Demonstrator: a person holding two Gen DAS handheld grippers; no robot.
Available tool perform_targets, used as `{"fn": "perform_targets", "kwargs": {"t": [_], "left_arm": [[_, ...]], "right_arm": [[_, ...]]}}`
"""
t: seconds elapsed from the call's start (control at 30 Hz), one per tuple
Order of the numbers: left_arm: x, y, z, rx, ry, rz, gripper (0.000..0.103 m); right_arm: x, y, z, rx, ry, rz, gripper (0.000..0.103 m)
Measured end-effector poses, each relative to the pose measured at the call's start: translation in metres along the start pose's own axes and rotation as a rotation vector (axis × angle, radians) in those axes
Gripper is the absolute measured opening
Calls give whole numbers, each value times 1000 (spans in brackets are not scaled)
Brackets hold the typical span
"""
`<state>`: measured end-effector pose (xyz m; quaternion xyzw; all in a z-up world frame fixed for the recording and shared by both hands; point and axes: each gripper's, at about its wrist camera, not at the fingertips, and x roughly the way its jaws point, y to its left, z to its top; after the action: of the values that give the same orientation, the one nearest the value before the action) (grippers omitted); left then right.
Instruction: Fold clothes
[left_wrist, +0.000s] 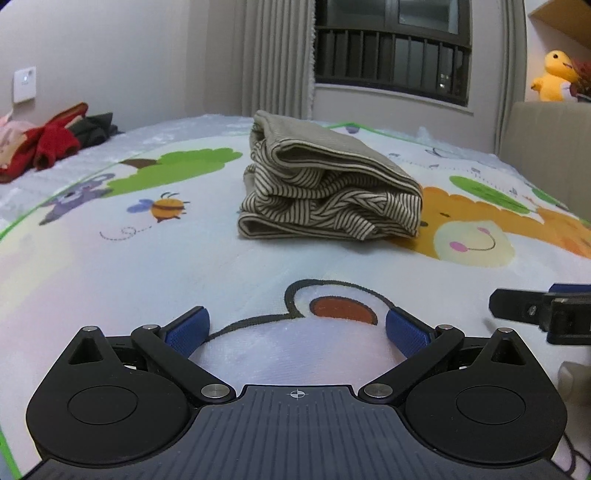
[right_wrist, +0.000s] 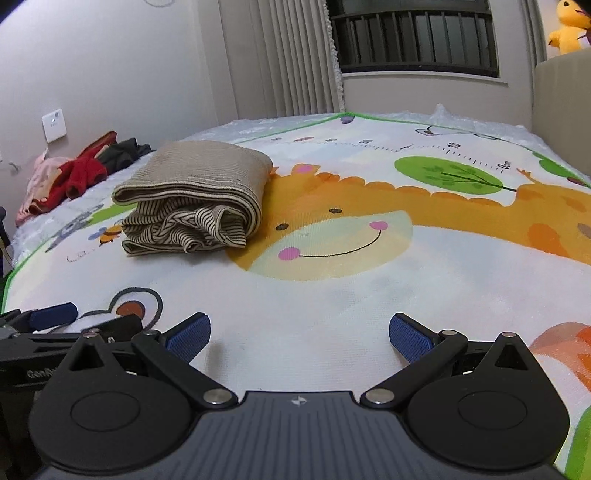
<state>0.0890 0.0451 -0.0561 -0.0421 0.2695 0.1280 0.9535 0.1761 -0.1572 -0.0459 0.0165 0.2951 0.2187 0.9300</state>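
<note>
Beige-and-striped folded cloth bundle (left_wrist: 325, 184) sits finished on the cartoon-printed bed mat (right_wrist: 369, 302); left claw (left_wrist: 297, 326) and right claw (right_wrist: 299, 332) gape wide, empty. Next, likely the red crumpled garment (left_wrist: 55, 142).

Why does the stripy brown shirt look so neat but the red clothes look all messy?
The stripy brown shirt is folded into a flat stack; the red clothes lie crumpled in a heap. The shirt sits mid-mat, the red clothes at the far edge by the wall. Both rest on the bed, untouched by either gripper.

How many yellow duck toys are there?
1. The yellow duck toy sits at the far right, behind the beige headboard, beside the window. Others might be hidden.
</note>
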Motion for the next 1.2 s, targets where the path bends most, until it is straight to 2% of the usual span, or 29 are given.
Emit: {"fn": "perform_targets", "kwargs": {"t": [0.63,0.83,1.0,1.2], "left_arm": [[0,-1,-3,9,-20,10,103],[1,-1,-2,11,-7,8,103],[7,1,4,16,48,-5,103],[7,0,4,23,57,-3,103]], "right_arm": [[-5,-5,-3,40,-19,-12,103],[-1,2,-3,4,11,-46,103],[5,14,-3,-62,54,-104,103],[8,13,-3,-58,75,-106,103]]}}
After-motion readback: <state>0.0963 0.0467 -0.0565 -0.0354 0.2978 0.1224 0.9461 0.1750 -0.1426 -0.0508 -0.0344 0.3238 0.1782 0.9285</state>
